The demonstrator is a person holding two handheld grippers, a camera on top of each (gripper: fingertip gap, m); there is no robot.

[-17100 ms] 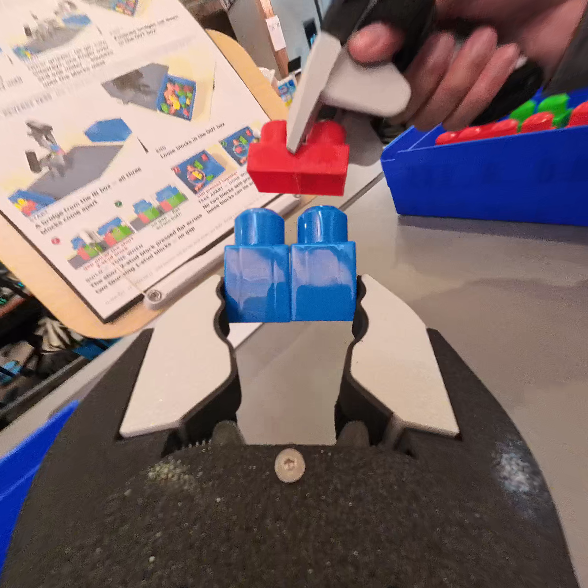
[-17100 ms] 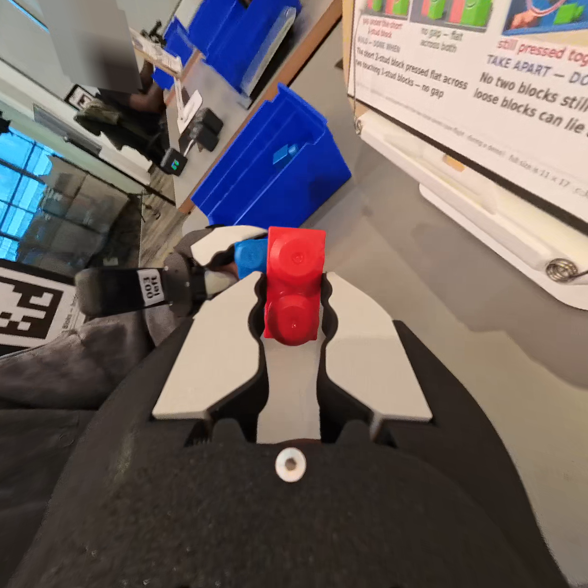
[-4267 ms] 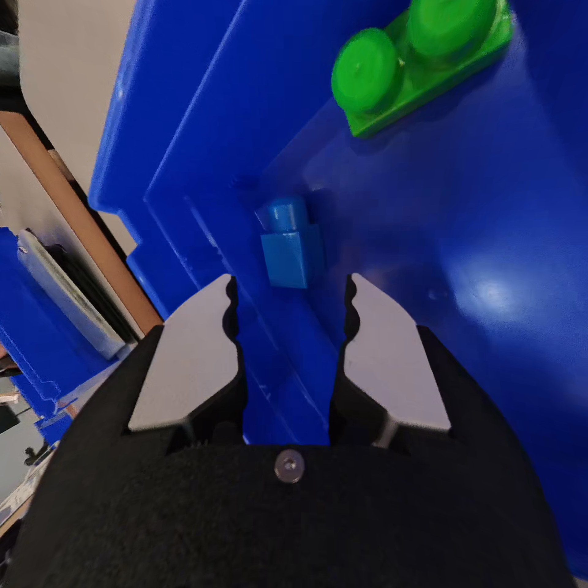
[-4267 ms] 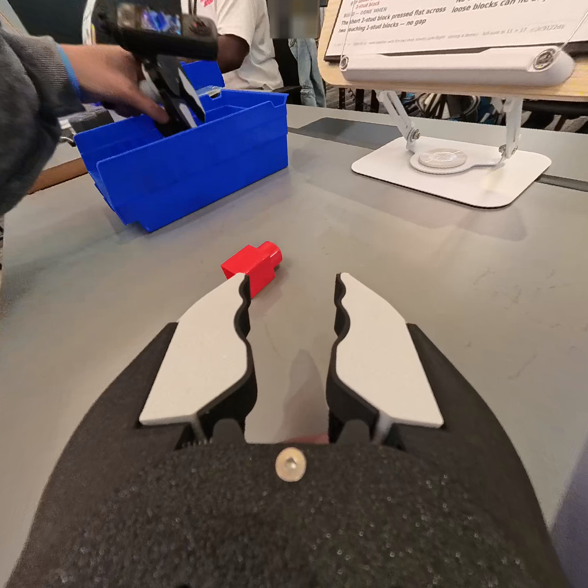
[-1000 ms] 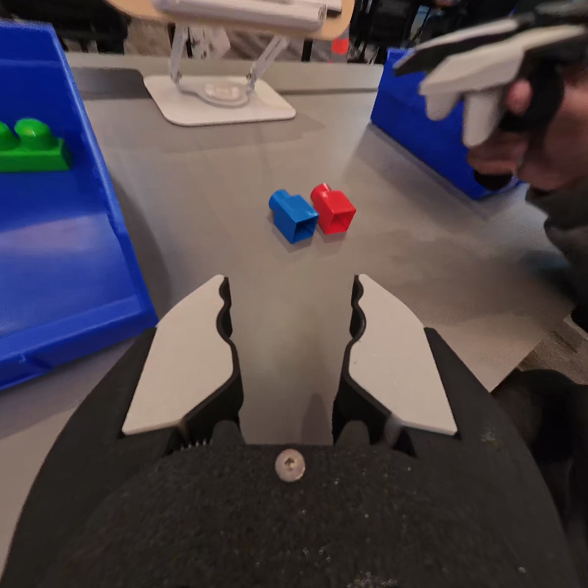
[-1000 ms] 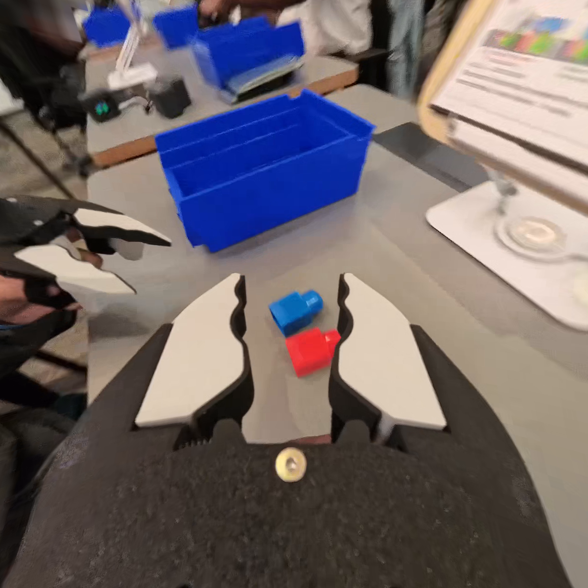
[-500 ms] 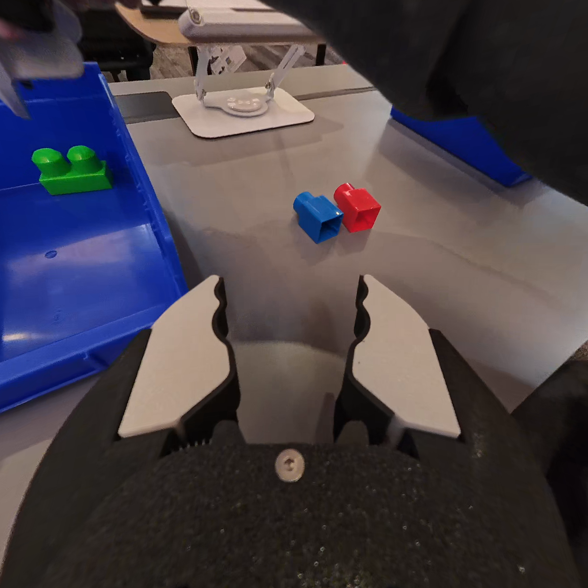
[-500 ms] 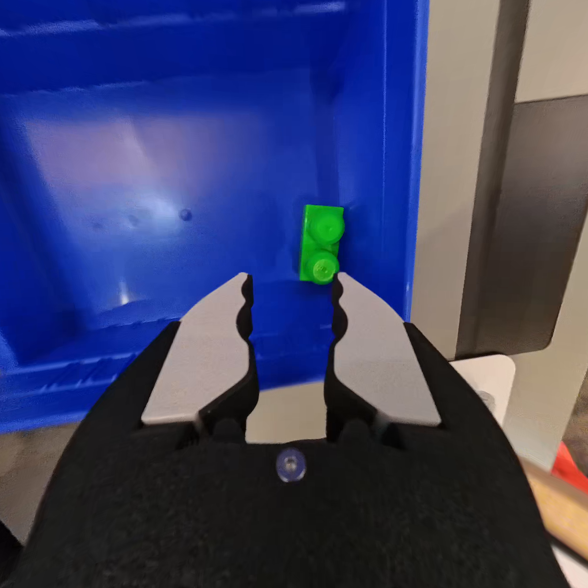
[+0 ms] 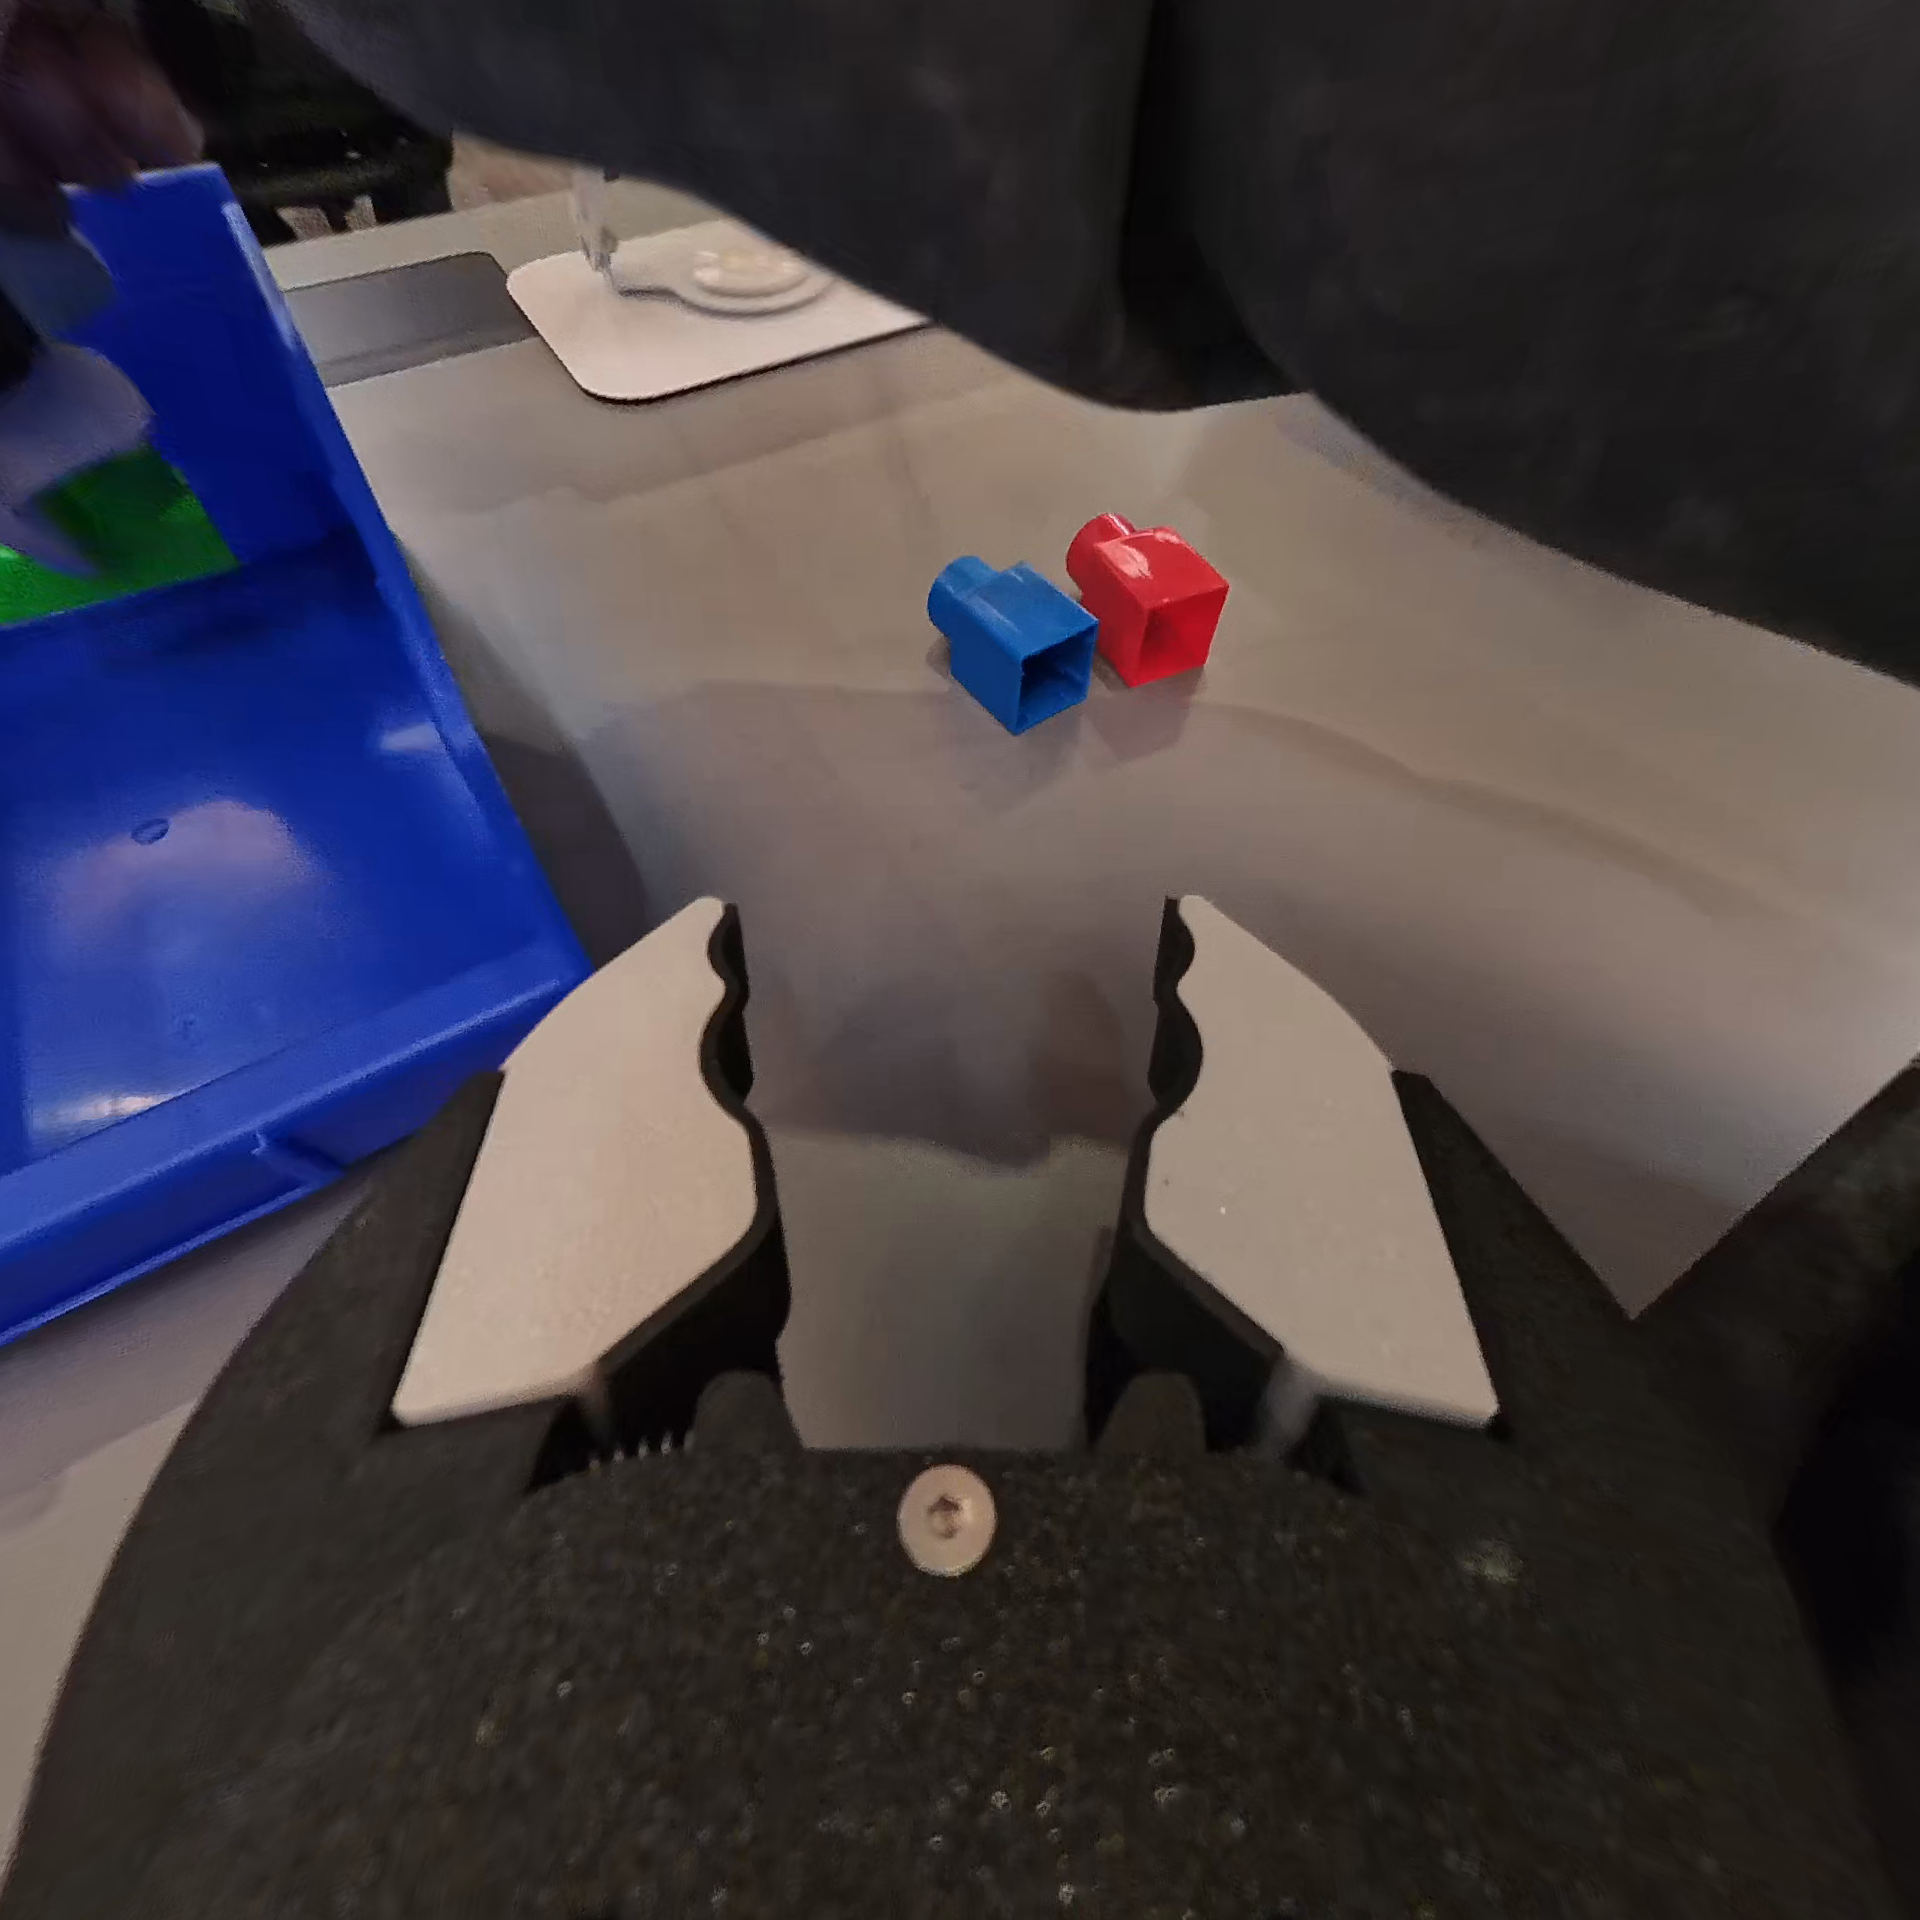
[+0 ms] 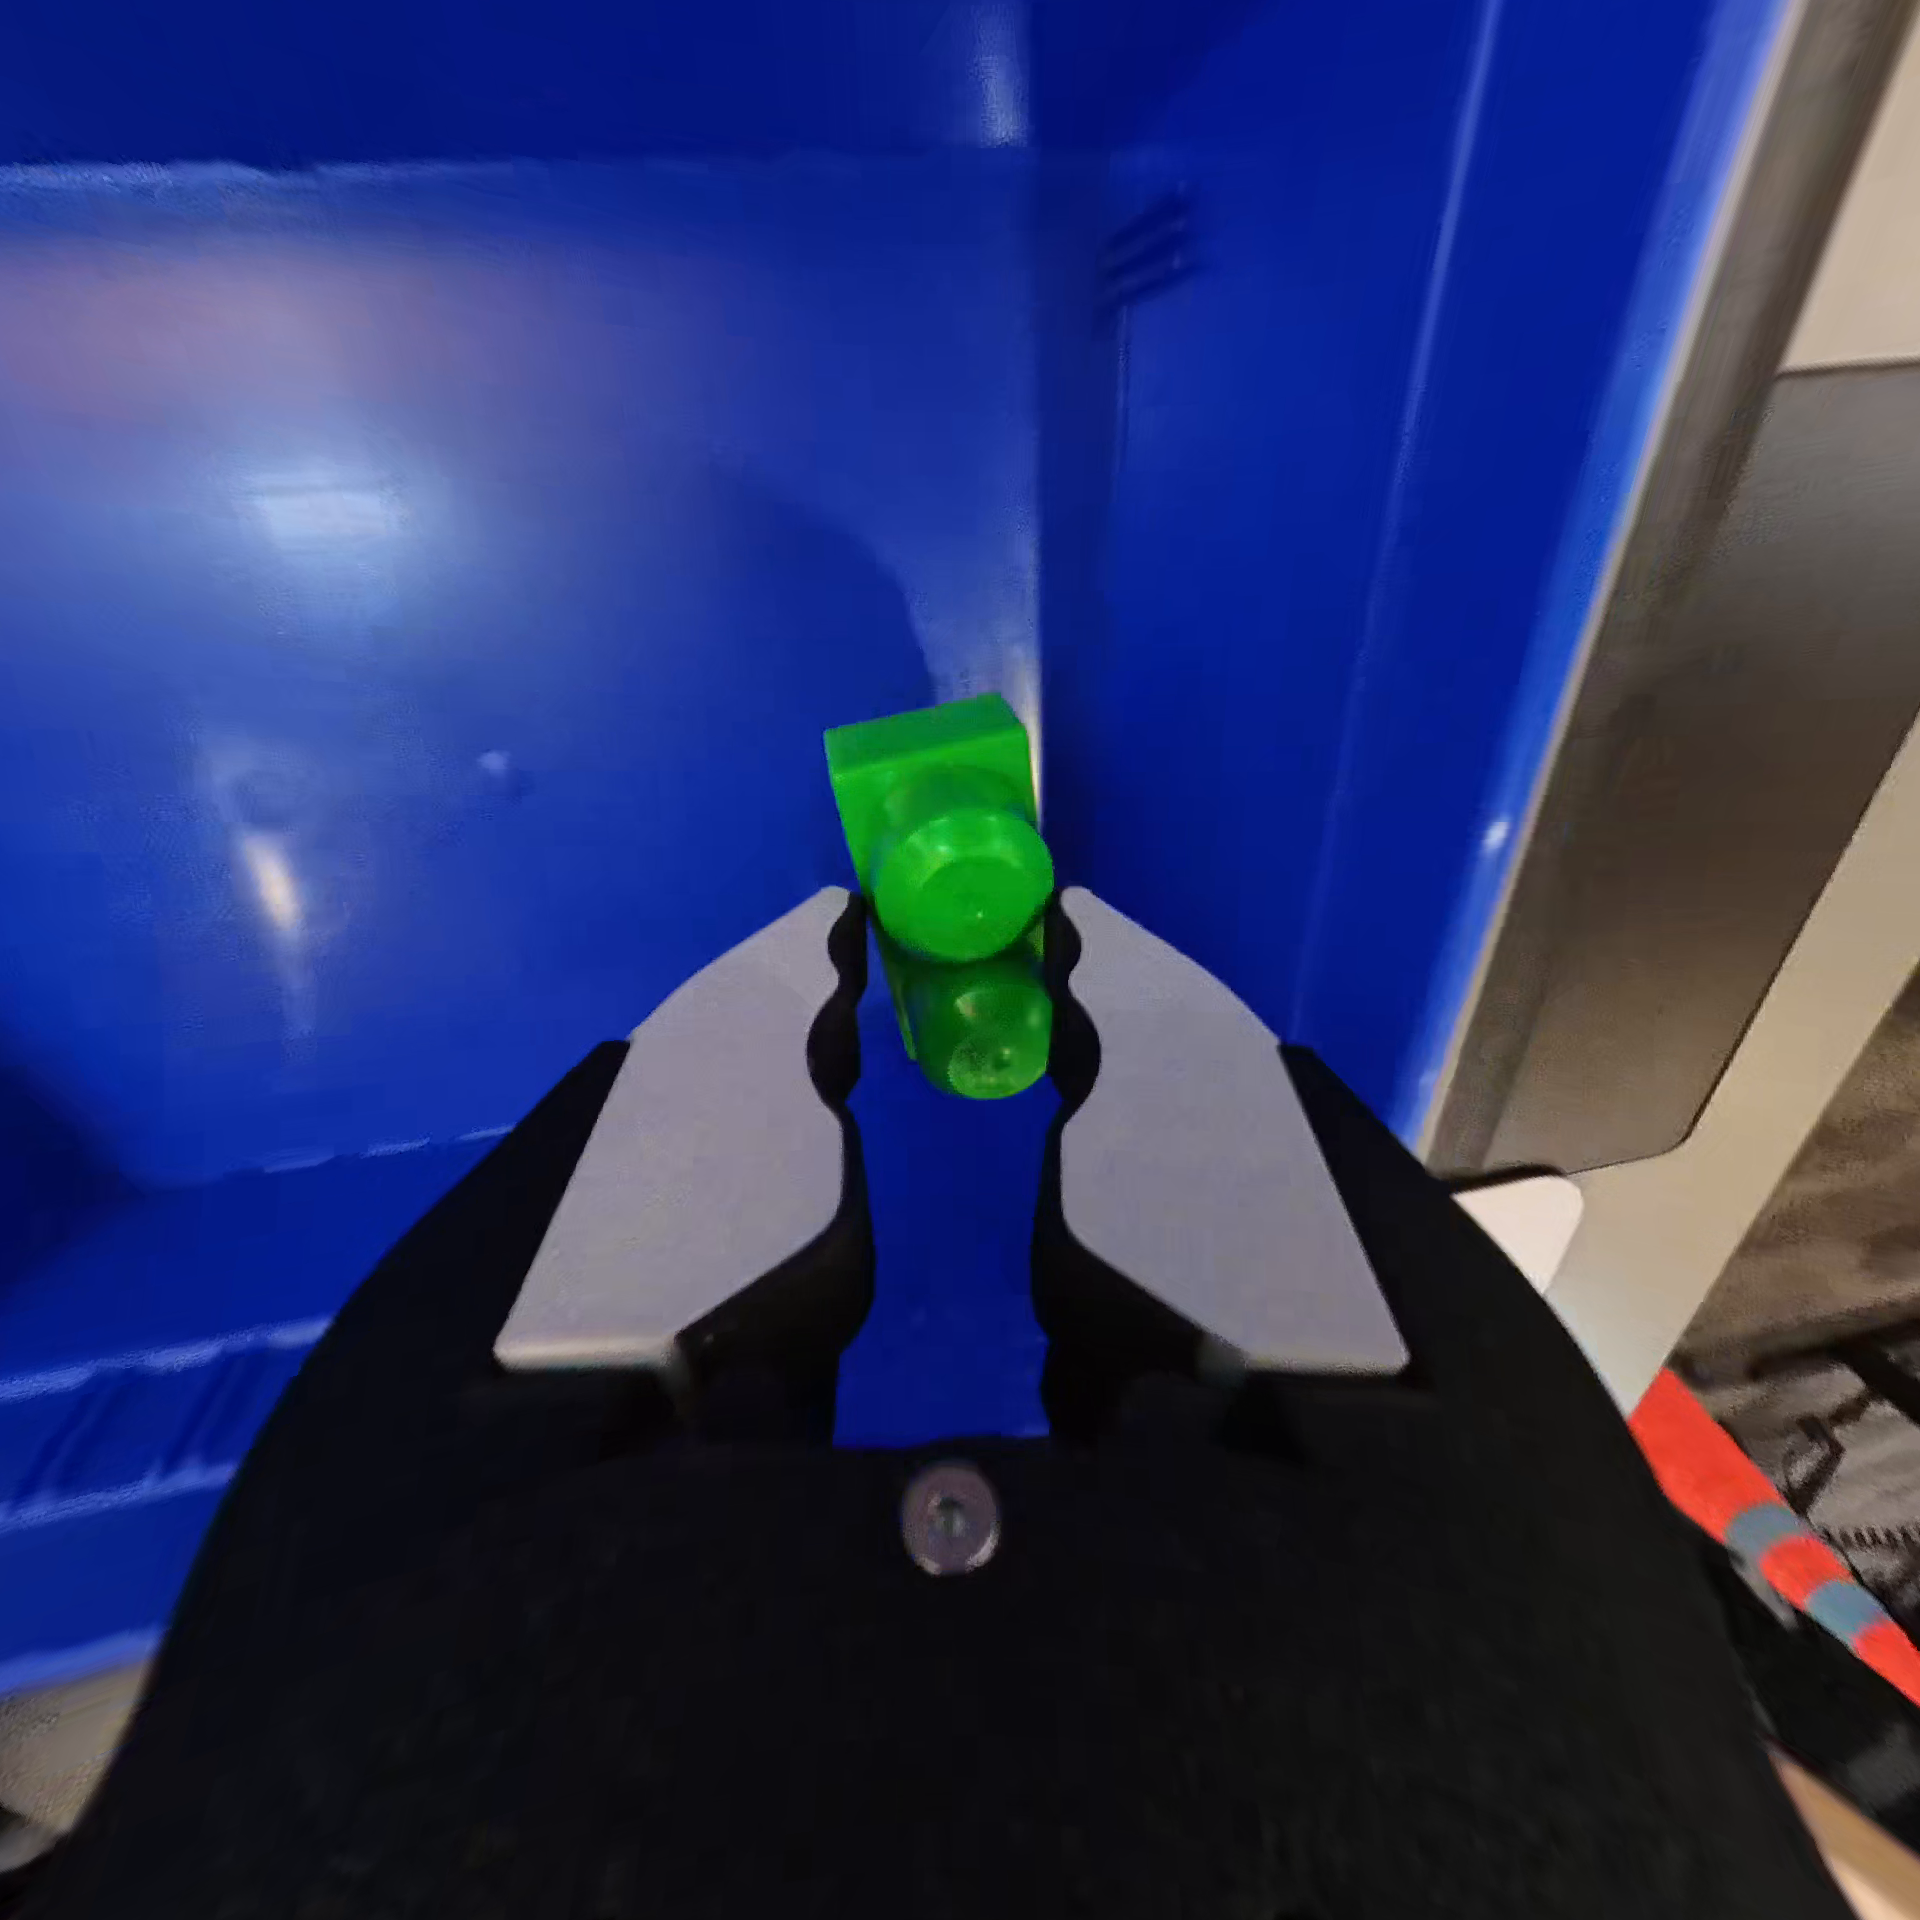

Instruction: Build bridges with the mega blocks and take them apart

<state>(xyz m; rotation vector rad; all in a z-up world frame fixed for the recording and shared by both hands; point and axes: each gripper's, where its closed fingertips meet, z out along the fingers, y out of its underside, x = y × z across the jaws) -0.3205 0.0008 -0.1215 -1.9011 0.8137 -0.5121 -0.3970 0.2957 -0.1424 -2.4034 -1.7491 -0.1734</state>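
1. Your right gripper (image 10: 954,914) is down inside the blue bin (image 10: 416,623), fingers on either side of the green two-stud block (image 10: 940,852). The jaws look clamped on its flanks, though it's a bit blurry right at the contact, so call it a grip with a small question mark.
2. That green block sits by the bin's right inner wall, studs pointing up at your camera.
3. Your left gripper (image 9: 948,977) is spread wide with nothing in it, hanging over the grey table (image 9: 1351,935).
4. Ahead of it, the blue one-stud block (image 9: 1013,644) and the red one-stud block (image 9: 1148,601) lie on their sides just beside each other, hollow ends facing you. Can't tell if they actually touch.
5. From the left wrist view the bin is off to your left, with a smear of green showing in it.
6. A dark sleeve (image 9: 1351,208) fills the top of that view, and a white stand base (image 9: 707,322) sits farther back.
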